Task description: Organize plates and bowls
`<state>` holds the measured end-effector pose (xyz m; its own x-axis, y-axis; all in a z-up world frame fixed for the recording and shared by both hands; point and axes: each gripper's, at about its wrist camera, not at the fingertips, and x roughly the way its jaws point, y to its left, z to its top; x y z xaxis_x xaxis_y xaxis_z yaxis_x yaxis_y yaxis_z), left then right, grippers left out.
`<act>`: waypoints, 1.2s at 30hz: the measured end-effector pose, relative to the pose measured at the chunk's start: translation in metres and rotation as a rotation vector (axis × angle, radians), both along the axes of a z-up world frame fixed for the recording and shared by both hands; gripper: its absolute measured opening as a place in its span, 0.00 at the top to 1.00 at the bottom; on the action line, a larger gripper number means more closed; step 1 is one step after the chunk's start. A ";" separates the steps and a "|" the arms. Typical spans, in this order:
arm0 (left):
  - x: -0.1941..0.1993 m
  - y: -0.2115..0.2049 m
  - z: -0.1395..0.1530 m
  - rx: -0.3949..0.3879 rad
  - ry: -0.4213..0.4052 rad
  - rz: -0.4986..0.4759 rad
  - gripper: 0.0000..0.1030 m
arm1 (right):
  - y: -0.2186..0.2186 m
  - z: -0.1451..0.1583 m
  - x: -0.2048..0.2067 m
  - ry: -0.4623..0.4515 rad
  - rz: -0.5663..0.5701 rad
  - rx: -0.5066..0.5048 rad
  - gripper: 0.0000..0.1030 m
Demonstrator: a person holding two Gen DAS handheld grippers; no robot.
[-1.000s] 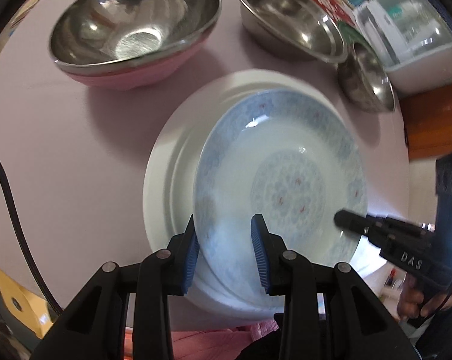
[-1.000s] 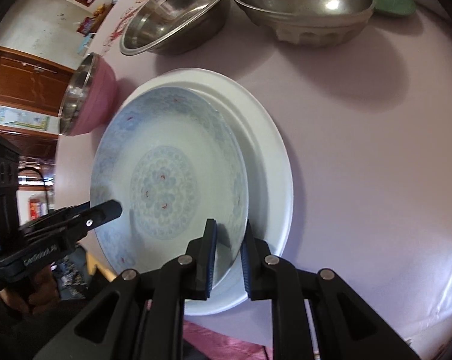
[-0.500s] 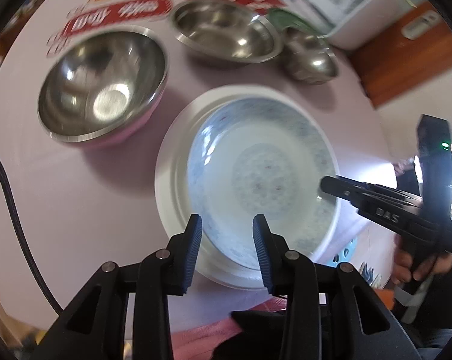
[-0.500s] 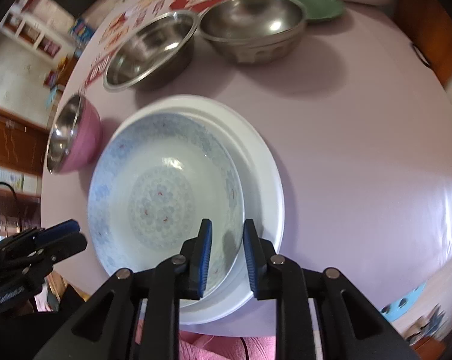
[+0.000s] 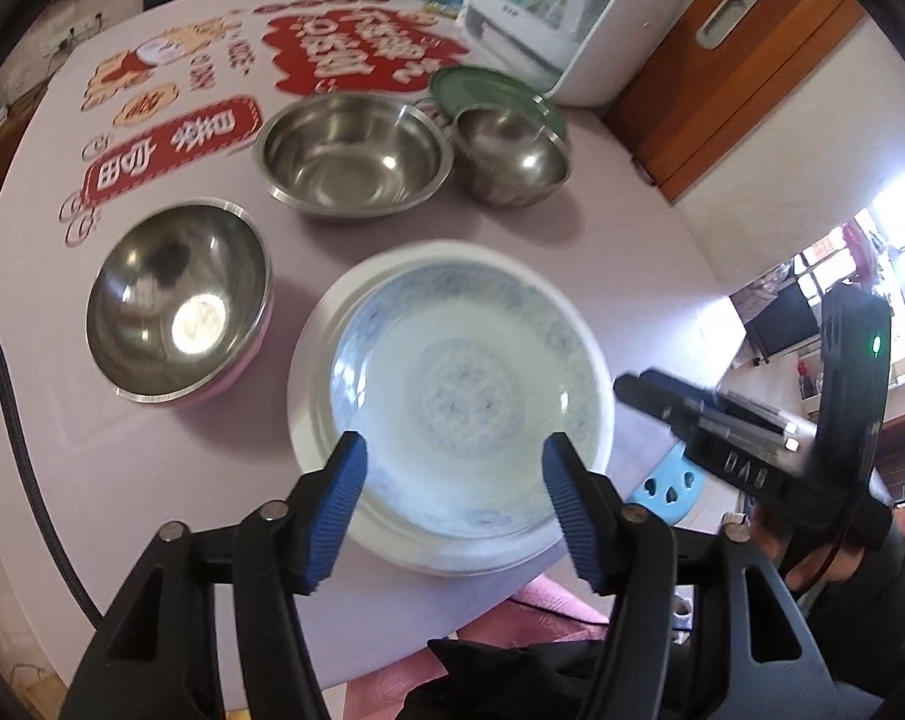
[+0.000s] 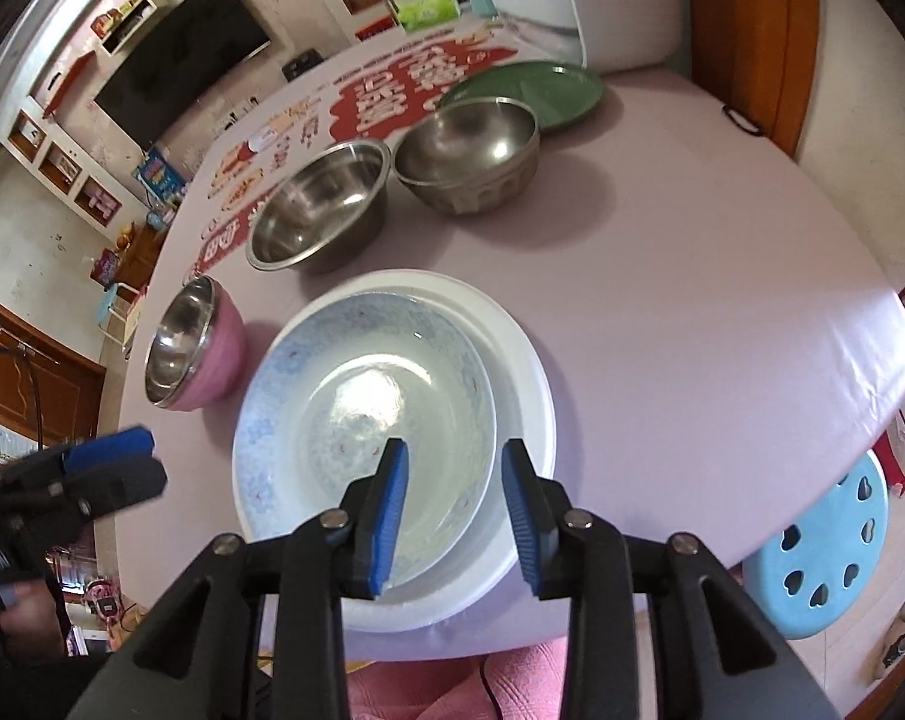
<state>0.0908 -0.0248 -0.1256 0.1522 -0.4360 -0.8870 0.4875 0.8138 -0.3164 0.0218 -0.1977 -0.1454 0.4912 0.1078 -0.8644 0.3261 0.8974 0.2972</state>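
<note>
Blue-patterned plate (image 5: 464,384) on white plate (image 5: 314,354)

Left tongs (image 5: 452,498), right tongs (image 6: 455,510) just opening, empty.

Patterned plate (image 6: 308,384) atop white plate (image 6: 524,396)

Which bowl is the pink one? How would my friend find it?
Start at the big white plate with the blue-patterned plate on it, near the table's front edge. Just left of it stands the pink bowl. All three bowls are shiny steel inside, but only this one is pink outside.
</note>
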 end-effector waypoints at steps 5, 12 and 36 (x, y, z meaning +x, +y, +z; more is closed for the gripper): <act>0.005 -0.019 0.026 -0.030 -0.054 -0.028 0.31 | -0.012 0.011 -0.014 -0.063 -0.010 -0.004 0.61; 0.012 -0.051 0.061 -0.064 -0.121 -0.023 0.23 | -0.040 0.024 -0.014 -0.141 -0.004 0.032 0.56; 0.092 -0.158 0.066 -0.037 -0.118 0.186 0.17 | -0.165 0.042 0.080 -0.225 0.155 0.050 0.36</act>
